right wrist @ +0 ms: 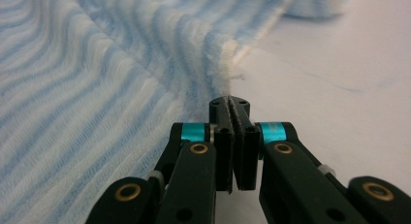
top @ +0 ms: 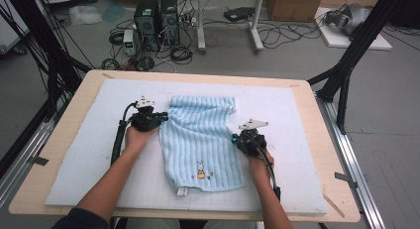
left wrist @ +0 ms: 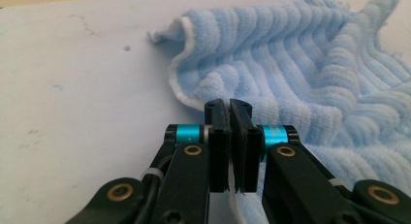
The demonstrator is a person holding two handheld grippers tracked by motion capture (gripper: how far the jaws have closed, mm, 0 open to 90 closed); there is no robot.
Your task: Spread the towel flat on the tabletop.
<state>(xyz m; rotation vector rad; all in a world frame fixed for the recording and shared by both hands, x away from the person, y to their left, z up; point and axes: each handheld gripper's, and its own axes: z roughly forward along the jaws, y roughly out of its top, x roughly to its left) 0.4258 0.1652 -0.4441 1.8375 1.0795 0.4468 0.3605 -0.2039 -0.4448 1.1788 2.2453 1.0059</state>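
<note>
On the white mat (top: pixel 89 154), towel (top: pixel 198 140) lies unobstructed.

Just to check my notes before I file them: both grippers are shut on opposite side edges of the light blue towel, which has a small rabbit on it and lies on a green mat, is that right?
Not quite: the mat is white, as the high view shows. The rest stands: the left gripper and right gripper are shut on opposite edges of the light blue towel with its rabbit.
</note>
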